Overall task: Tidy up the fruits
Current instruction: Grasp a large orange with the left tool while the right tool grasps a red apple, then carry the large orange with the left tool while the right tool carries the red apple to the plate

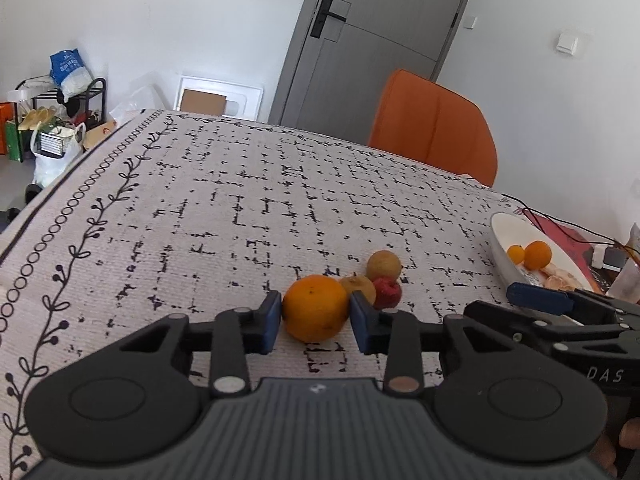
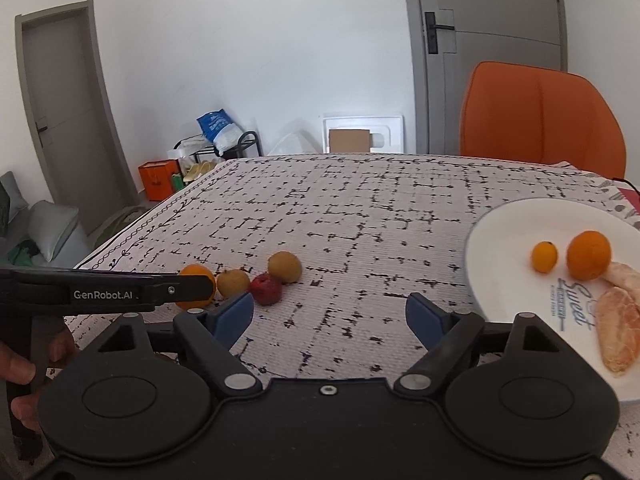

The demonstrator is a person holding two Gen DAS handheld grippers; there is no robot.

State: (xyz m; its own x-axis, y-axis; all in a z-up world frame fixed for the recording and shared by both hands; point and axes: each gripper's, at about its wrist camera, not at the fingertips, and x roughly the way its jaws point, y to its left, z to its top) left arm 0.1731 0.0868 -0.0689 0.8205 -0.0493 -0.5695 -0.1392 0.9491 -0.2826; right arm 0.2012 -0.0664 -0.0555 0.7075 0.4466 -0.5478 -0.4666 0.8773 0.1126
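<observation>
My left gripper (image 1: pixel 316 318) is shut on a large orange (image 1: pixel 315 307) that rests on the patterned tablecloth. Behind it lie two yellow-brown fruits (image 1: pixel 384 265) and a small red fruit (image 1: pixel 387 293). In the right wrist view the same orange (image 2: pixel 193 285) is partly hidden by the left gripper's arm, with the red fruit (image 2: pixel 265 289) beside it. My right gripper (image 2: pixel 330 314) is open and empty above the cloth. A white plate (image 2: pixel 512 232) at the right holds two oranges (image 2: pixel 589 254) and peeled segments (image 2: pixel 616 330).
An orange chair (image 2: pixel 540 120) stands at the far side of the table. A red object and cables (image 1: pixel 560 232) lie beyond the plate (image 1: pixel 502 236). Bags and a rack (image 1: pixel 60 120) stand on the floor at left. A grey door (image 1: pixel 372 40) is behind.
</observation>
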